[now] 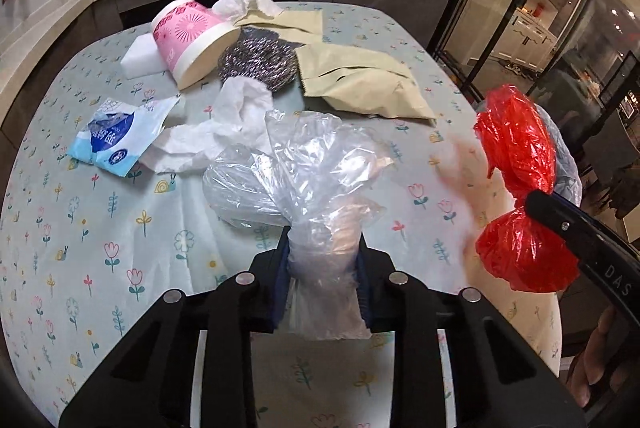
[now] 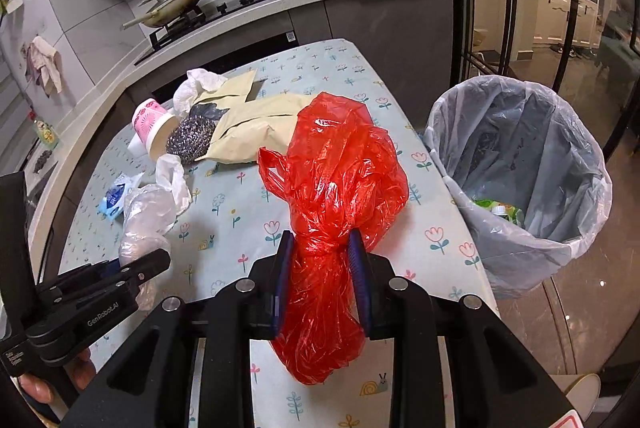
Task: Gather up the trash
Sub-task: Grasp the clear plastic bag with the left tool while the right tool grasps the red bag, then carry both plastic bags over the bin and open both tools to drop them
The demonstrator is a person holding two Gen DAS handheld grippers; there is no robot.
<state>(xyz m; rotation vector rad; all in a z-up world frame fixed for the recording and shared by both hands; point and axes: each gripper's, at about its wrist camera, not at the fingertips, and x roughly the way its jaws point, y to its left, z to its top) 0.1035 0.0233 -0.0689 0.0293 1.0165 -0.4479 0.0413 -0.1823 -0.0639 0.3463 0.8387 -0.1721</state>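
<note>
From the left wrist camera, we see our left gripper [image 1: 323, 264] clamped on a crumpled clear plastic bag [image 1: 304, 164], its blue pads pinching the bag's gathered neck while the loose bulk billows out ahead, over the floral tablecloth [image 1: 100, 248]. Farther away lie more scraps: white tissue [image 1: 236, 116], a torn blue and white packet [image 1: 116, 136] to the left, a tipped pink paper cup [image 1: 192, 36], a steel scouring ball [image 1: 260, 60] and tan paper bags [image 1: 360, 80]. At the right, our other gripper holds a red plastic bag [image 1: 516, 148].

From the right wrist camera, our right gripper [image 2: 322, 268] is squeezed around the red plastic bag's twisted middle, with loose film above and below the pads. The lined trash bin [image 2: 520, 132] stands off the table's right edge, open, with some green rubbish at the bottom.

We judge the step in hand to be carrying both bags to the bin. To do it well, we should keep both grips firm, since thin film slips easily. We should move each bag fully over the bin's opening before letting go, one at a time, so the trailing film does not drape over the rim.
</note>
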